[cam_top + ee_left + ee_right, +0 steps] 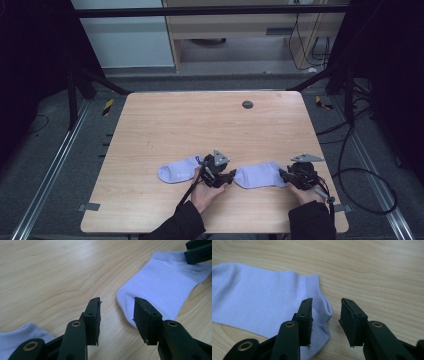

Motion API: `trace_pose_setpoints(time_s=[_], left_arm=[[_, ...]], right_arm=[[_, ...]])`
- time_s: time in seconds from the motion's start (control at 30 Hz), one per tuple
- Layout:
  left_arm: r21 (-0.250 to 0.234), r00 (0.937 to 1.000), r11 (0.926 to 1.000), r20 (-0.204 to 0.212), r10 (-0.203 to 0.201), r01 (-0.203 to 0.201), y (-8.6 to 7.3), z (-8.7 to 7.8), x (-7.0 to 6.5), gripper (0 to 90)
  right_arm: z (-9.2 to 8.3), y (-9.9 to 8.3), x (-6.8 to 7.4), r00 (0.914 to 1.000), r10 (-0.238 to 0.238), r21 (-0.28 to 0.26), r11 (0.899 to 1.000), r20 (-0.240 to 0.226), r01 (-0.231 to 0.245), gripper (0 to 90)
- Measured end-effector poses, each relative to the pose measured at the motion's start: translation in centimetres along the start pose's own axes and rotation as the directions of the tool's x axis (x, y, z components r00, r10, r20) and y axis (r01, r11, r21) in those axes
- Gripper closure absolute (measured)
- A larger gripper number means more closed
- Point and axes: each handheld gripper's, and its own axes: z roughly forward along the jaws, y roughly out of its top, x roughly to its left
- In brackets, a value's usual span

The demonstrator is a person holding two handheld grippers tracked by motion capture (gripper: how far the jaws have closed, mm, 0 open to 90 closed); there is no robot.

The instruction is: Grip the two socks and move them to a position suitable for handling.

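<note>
Right sock lies lengthwise between the two tongs on the worktop; left tongs gape at its toe, right tongs gape over its cuff.

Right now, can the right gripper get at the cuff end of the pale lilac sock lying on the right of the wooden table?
Probably yes. The right gripper is open, its jaws straddling the cuff of the pale lilac sock, with nothing between them.
</note>
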Motion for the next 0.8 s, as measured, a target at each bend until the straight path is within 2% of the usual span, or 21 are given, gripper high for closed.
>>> trace_pose_setpoints(time_s=[0.2, 0.33, 0.5, 0.67, 0.7, 0.8], left_arm=[[0.038, 0.9998, 0.9992, 0.011, 0.013, -0.014, -0.1, 1.5, -0.7, 57.8], [0.049, 0.9998, 0.9987, 0.015, 0.017, -0.017, -0.2, 1.9, -1.0, 60.4], [0.061, 0.9998, 0.9979, 0.0, 0.019, -0.019, -0.3, 2.3, -1.4, 68.7], [0.062, 0.9996, 0.9977, -0.006, 0.028, -0.028, -0.2, 2.5, -1.7, 77.5], [0.062, 0.9996, 0.9977, -0.007, 0.027, -0.027, -0.2, 2.5, -1.7, 77.5], [0.064, 1.0, 0.9979, -0.003, 0.008, -0.008, -0.1, 2.5, -1.7, 85.8]], right_arm=[[0.2, -0.2, -0.2, 1.0, 0.007, 0.017, 1.0, -0.005, -0.007, 67.5], [0.3, -0.2, -0.2, 1.0, 0.002, 0.023, 1.0, -0.007, -0.002, 69.9], [0.5, -0.3, -0.2, 0.9999, 0.002, 0.035, 0.999, -0.015, -0.001, 74.8], [0.6, -0.3, -0.1, 0.9995, 0.006, 0.037, 0.999, -0.03, -0.005, 84.7], [0.6, -0.3, -0.1, 0.9995, 0.006, 0.037, 0.999, -0.03, -0.005, 84.7], [0.5, -0.2, 0.0, 0.9995, 0.013, 0.046, 0.999, -0.028, -0.011, 86.0]])
